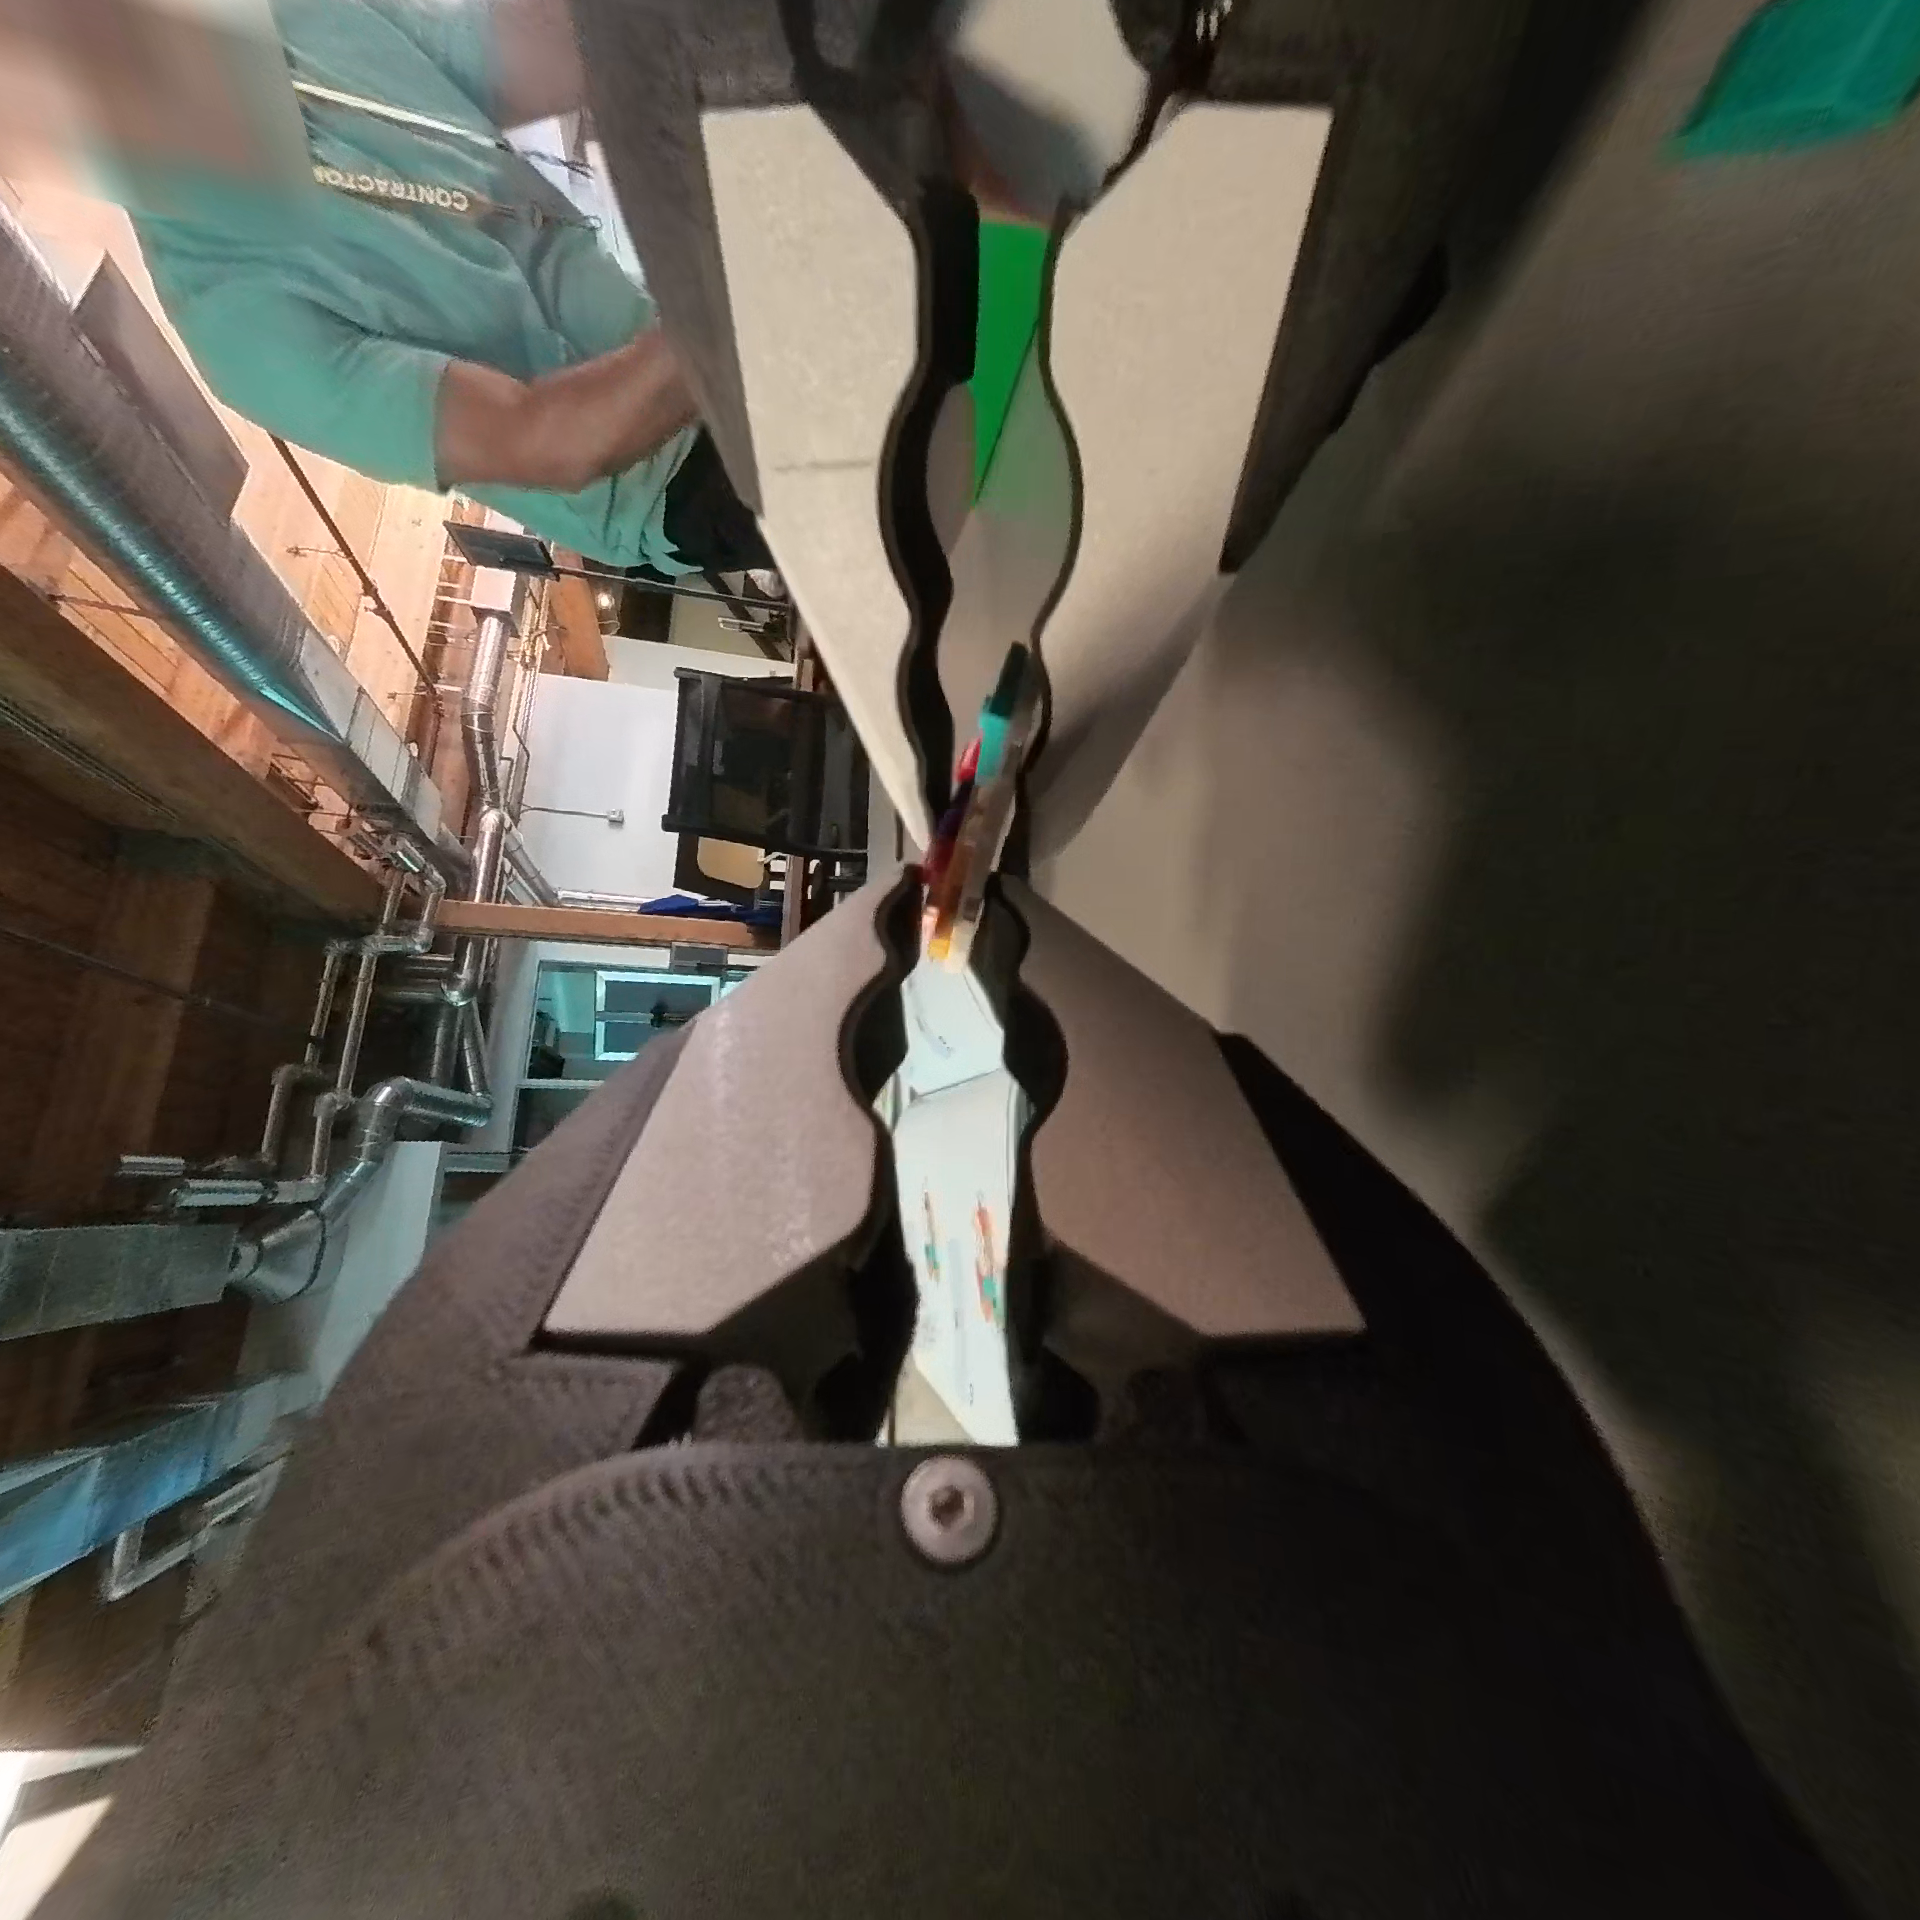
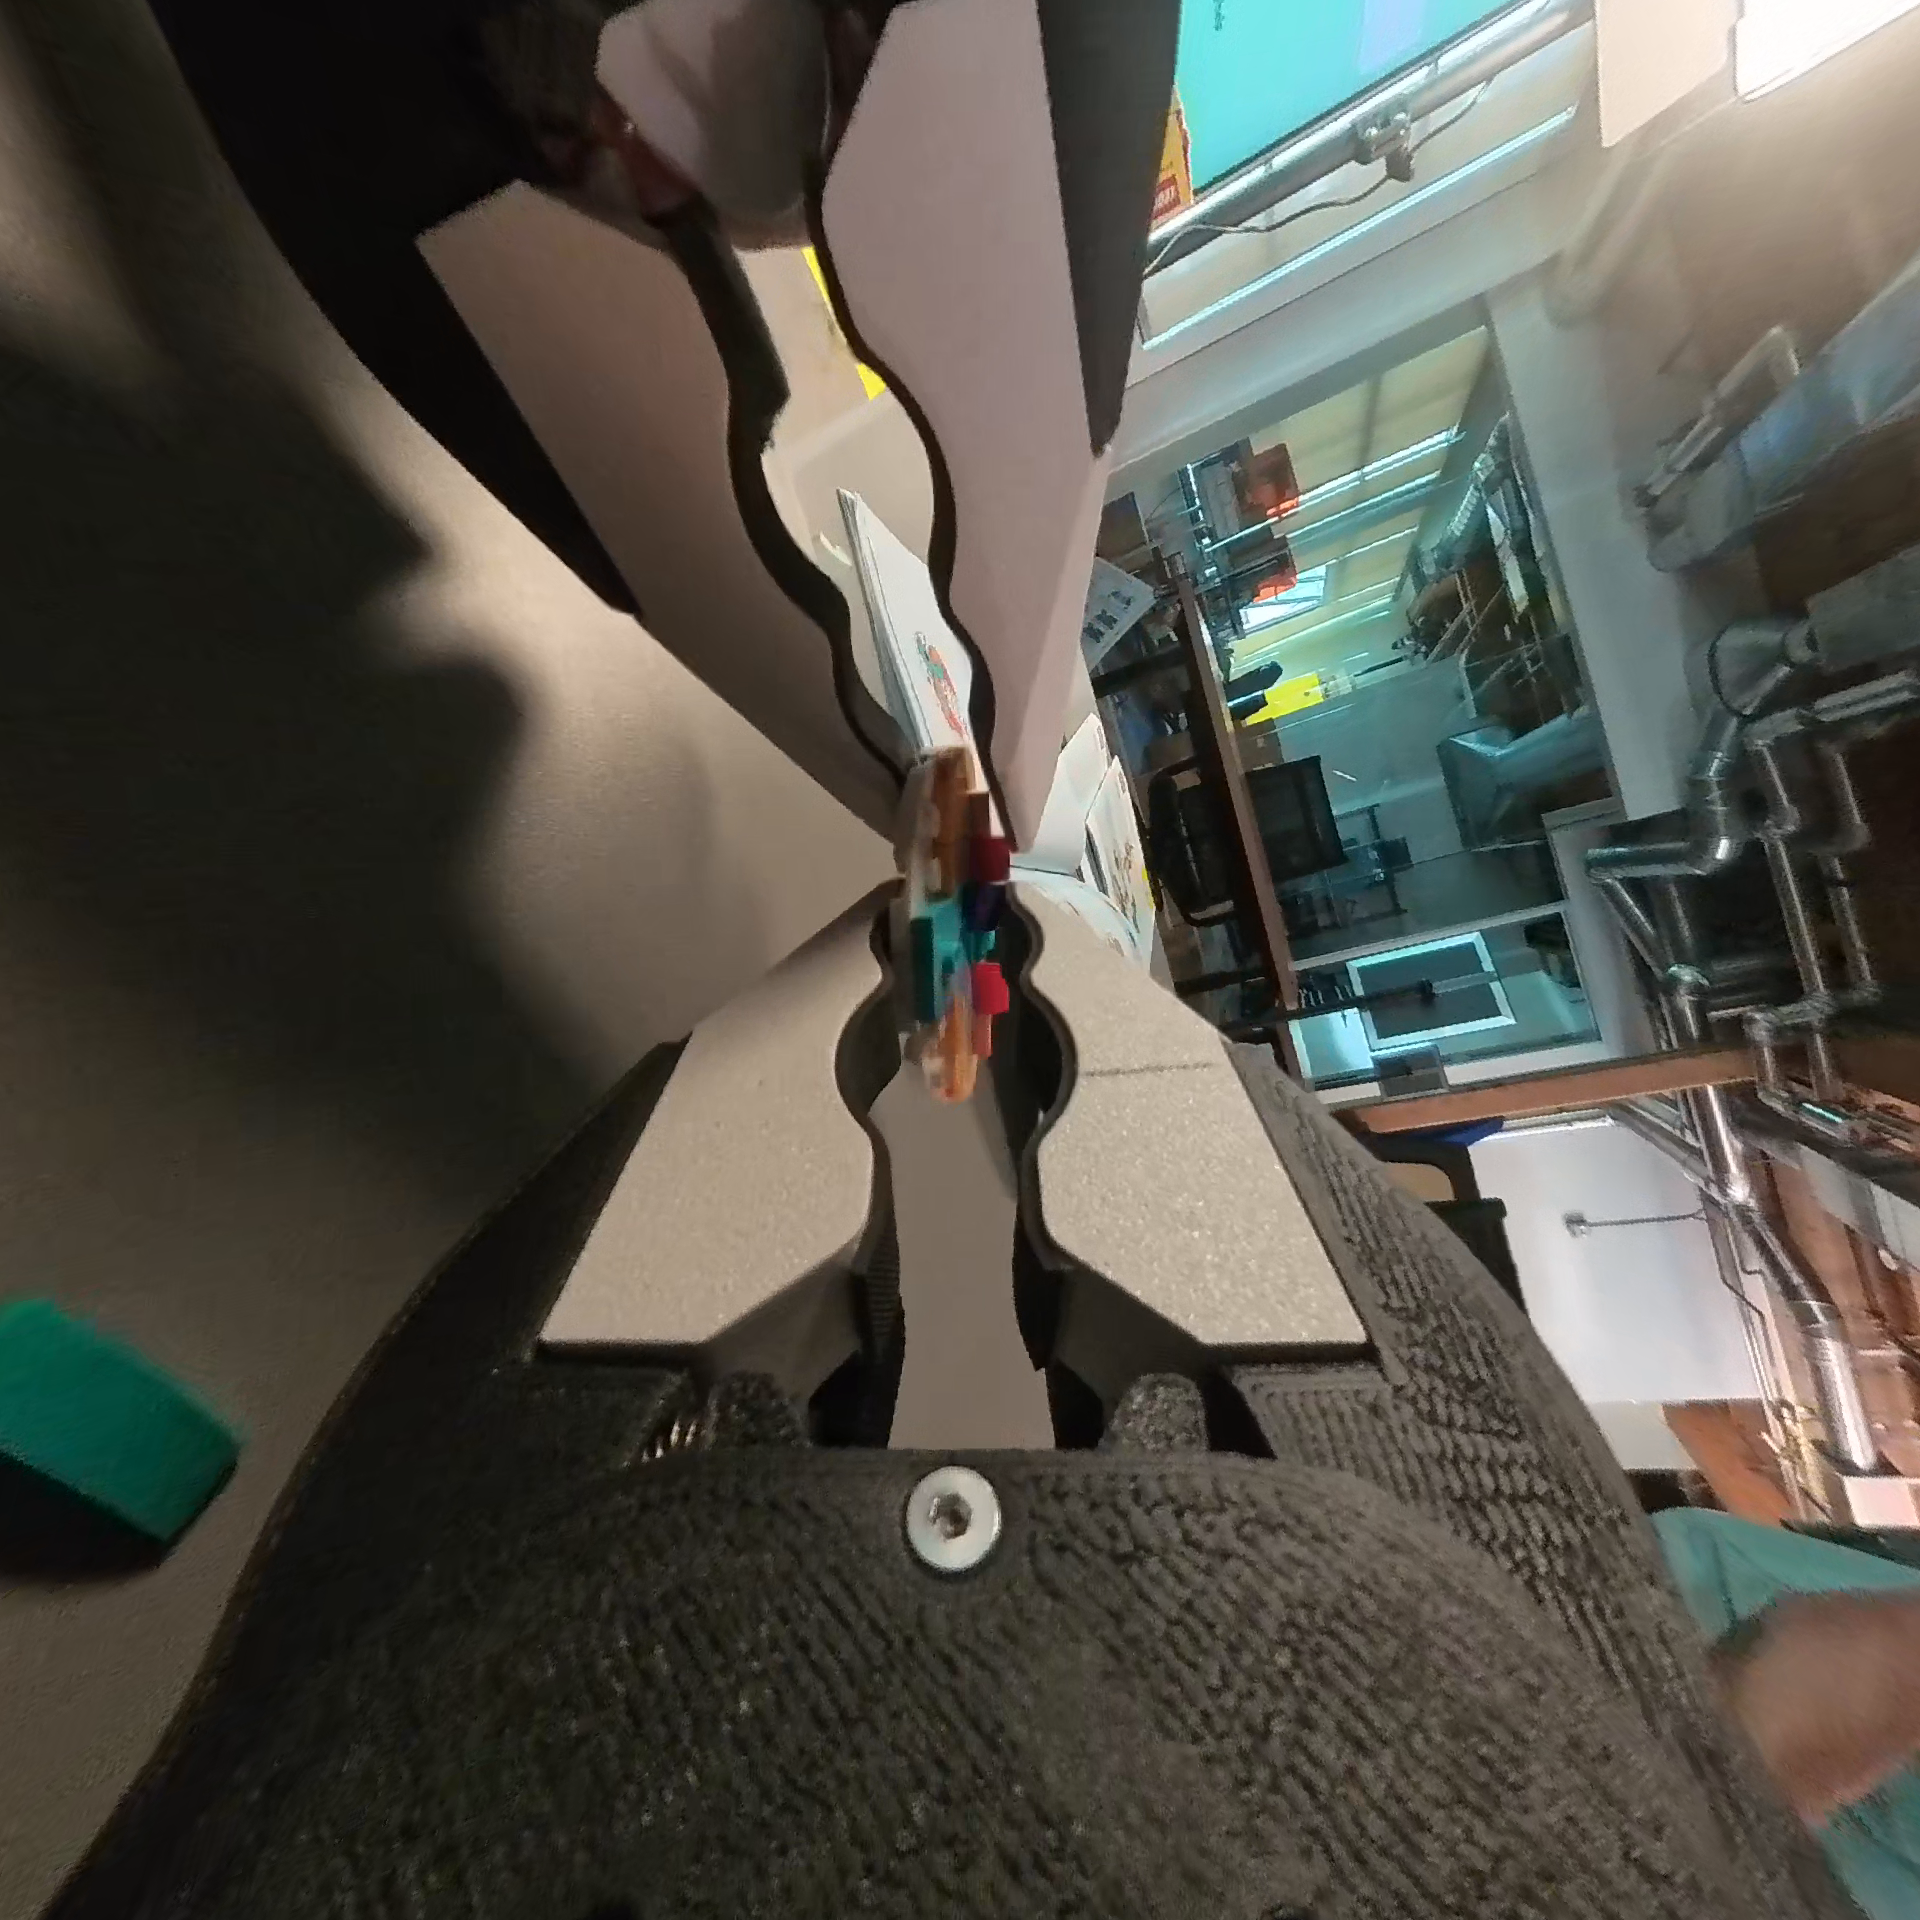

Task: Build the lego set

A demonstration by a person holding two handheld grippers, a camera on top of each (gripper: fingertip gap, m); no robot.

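A small flat lego assembly [image 1: 985, 805] of teal, red, orange and grey pieces is held edge-on above the grey table [image 1: 1558, 727]. My left gripper [image 1: 958, 902] is shut on its orange end. My right gripper [image 1: 982, 800] comes in from the top of the left wrist view and is shut on the other end. In the right wrist view the assembly [image 2: 951, 925] sits in my right gripper [image 2: 953, 902], and my left gripper [image 2: 961, 795] closes on it from above. The fingers hide much of the assembly.
An open instruction booklet [image 1: 961, 1195] lies on the table behind the grippers; it also shows in the right wrist view [image 2: 904, 613]. A teal-green object [image 2: 94, 1423] lies on the table [image 2: 364, 831]. A person in a teal shirt [image 1: 364, 281] is close by. Only a small space, under 4 cm, lies between the two pairs of fingers.
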